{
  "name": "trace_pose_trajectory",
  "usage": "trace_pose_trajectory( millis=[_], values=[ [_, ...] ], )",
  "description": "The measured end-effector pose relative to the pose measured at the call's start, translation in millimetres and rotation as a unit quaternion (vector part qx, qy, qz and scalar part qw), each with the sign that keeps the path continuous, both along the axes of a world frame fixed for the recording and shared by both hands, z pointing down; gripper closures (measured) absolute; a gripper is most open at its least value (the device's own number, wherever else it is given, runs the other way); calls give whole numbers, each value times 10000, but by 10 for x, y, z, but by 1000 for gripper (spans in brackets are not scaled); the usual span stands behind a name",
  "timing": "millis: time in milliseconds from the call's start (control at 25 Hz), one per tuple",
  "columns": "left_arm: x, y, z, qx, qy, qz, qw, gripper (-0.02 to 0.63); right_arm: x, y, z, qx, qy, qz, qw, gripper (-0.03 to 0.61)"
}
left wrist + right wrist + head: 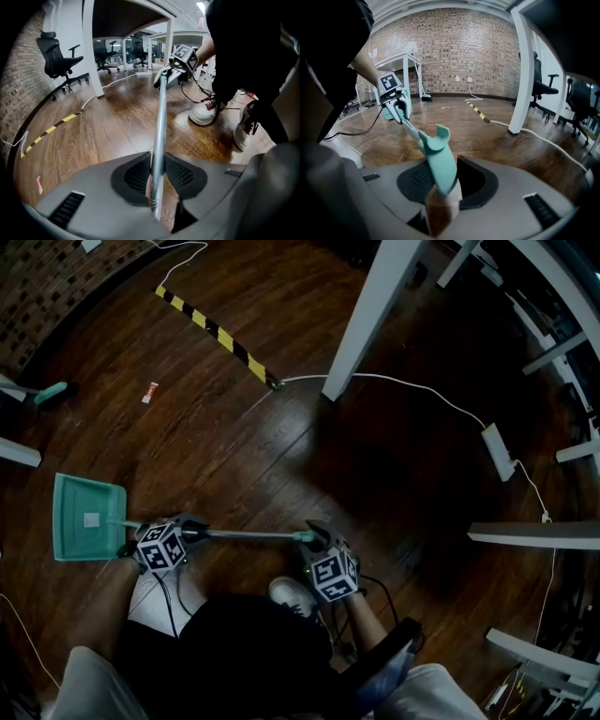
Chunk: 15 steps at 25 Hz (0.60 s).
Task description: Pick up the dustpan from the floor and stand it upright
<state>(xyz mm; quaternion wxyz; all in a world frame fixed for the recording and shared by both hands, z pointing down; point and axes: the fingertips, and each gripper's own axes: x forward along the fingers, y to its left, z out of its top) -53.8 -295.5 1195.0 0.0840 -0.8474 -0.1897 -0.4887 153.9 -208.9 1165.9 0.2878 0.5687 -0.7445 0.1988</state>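
The teal dustpan [89, 517] lies flat on the wood floor at the left of the head view. Its metal pole [248, 535] runs rightward to a teal grip [440, 164]. My left gripper [192, 531] is at the pole's end near the pan. In the left gripper view its pads close on the pole [160, 136] from both sides. My right gripper [314, 538] is at the far end, and the teal grip sits pinched between its pads in the right gripper view. Each gripper view shows the other gripper along the pole.
A white desk leg [370, 315] stands ahead, with a yellow-black floor strip [216, 334] to its left. A white cable runs to a power strip [497, 451] at the right. The person's white shoe [292, 594] is just below the pole. Office chairs [56, 56] stand further off.
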Motion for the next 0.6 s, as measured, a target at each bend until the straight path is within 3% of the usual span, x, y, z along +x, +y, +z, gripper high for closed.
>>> trace_pose_trajectory(
  millis=[160, 280, 440, 600],
  values=[
    [103, -335, -338, 110, 515, -552, 9971, 497, 180, -508, -586, 582, 329, 39, 9978, 472],
    [117, -598, -617, 218, 906, -1055, 9900, 496, 199, -907, -1078, 975, 476, -84, 9941, 479],
    [114, -916, -1000, 371, 1450, -1665, 9746, 494, 146, -1396, -1691, 1451, 700, -345, 9863, 480],
    [21, -1193, -1365, 516, 1939, -2250, 9535, 492, -15, -1841, -2268, 1963, 877, -571, 9749, 485]
  ],
)
